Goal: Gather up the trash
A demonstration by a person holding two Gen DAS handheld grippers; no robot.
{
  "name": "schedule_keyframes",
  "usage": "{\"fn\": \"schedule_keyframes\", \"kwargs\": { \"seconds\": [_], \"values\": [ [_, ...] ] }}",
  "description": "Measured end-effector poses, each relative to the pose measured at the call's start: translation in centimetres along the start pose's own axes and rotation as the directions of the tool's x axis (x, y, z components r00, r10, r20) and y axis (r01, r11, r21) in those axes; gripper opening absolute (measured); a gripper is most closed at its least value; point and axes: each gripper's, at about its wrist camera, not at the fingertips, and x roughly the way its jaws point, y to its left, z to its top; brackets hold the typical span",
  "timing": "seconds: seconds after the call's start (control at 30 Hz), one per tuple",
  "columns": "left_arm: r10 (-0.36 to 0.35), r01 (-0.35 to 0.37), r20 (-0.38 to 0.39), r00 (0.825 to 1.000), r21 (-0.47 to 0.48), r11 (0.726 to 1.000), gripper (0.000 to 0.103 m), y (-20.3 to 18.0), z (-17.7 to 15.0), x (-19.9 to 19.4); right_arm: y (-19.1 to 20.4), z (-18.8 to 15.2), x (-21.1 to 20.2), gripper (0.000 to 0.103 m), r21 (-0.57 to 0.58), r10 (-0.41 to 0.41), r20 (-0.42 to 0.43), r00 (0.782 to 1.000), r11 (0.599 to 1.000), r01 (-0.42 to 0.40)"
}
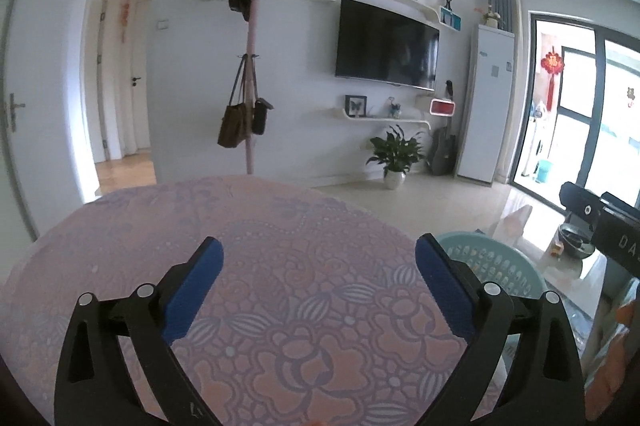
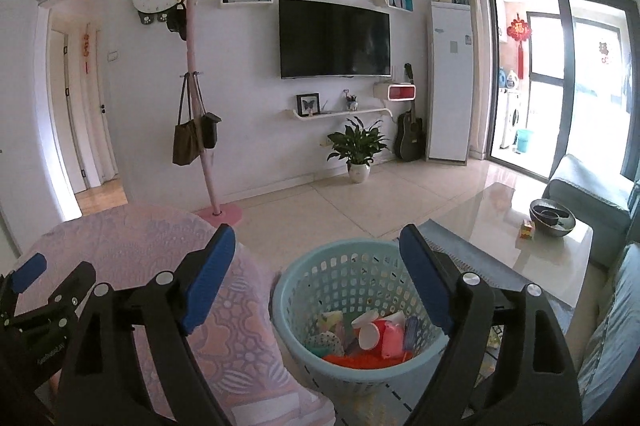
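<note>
Both tools stand wide and hold nothing: the left tool (image 1: 318, 258) hangs over the patterned pink cover (image 1: 280, 266), and the right tool (image 2: 316, 246) hangs above the basket (image 2: 312, 266), pointed gently downward.

1. Room. A television (image 2: 334, 39) is mounted on the far wall, with a coat stand (image 2: 196, 85) to its left and a potted plant (image 2: 358, 145) below it. None of these concerns the task.
2. Glass table (image 2: 520, 246). It lies to the right of the basket and carries a dark bowl (image 2: 552, 218) and a small box (image 2: 528, 229). Whether the box is trash cannot be told.
3. Pink cover. It drapes a raised surface just left of the basket. No loose trash shows on the part in view.
4. Basket. Pale blue and perforated, it stands on the floor between the cover and the glass table.
5. Trash (image 2: 372, 338). Red and white cups, an orange piece and printed wrappers lie inside, well below the rim.

Procedure, as a judgement: collection appears largely done. Sweep each wrist view across the cover, floor and glass table before committing to a grasp. Approach any remaining piece with jaws wide, close across its narrow side, carry it over the rim, and release only when it is centred above the opening. Keep the two tools apart so the fingers do not collide over the basket.
</note>
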Motion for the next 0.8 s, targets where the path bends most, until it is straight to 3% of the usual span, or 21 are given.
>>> {"fn": "schedule_keyframes", "kwargs": {
  "seconds": [0.8],
  "values": [
    [-0.026,0.025,-0.052,0.998,-0.029,0.999,0.094,0.4,-0.4,0.6,0.1,-0.6,1.1,0.08,0.008,-0.007,-0.041,0.999,1.0,0.007]
  ]
}}
